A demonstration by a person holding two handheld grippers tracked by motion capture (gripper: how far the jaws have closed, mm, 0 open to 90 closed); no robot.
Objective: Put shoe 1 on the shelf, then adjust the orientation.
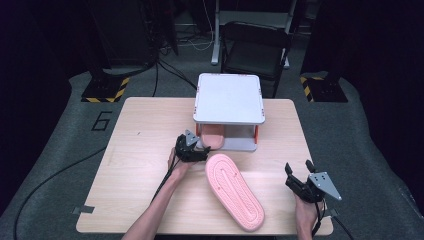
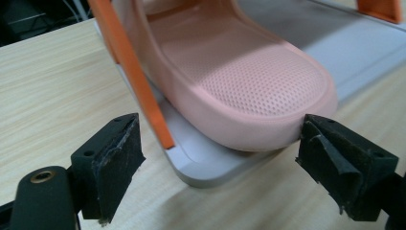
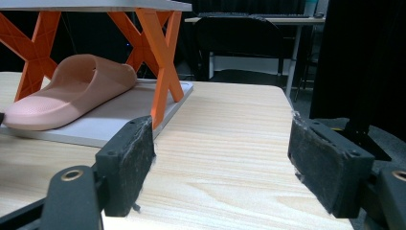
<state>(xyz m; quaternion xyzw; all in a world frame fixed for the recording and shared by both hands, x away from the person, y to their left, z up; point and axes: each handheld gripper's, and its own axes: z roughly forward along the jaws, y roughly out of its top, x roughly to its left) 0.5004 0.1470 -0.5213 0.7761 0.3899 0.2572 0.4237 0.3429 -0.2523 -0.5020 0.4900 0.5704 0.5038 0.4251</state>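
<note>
A pink slipper point(image 1: 214, 137) lies on the lower shelf of a white rack point(image 1: 229, 97) with orange legs; its rounded end sticks out over the shelf's front edge. My left gripper point(image 1: 204, 151) is open right in front of that end. In the left gripper view the slipper point(image 2: 239, 81) sits just beyond the wide-apart pads point(image 2: 115, 163), untouched. A second pink slipper point(image 1: 234, 190) lies sole up on the table, between the two hands. My right gripper point(image 1: 299, 169) rests open near the table's front right with nothing between its pads point(image 3: 129, 163).
The wooden table point(image 1: 140, 165) has bare room on its left half. The rack's orange cross leg point(image 2: 129, 72) stands close to the left gripper's left pad. A black chair point(image 1: 255, 47) and stands are behind the table. Cables trail off the front edge.
</note>
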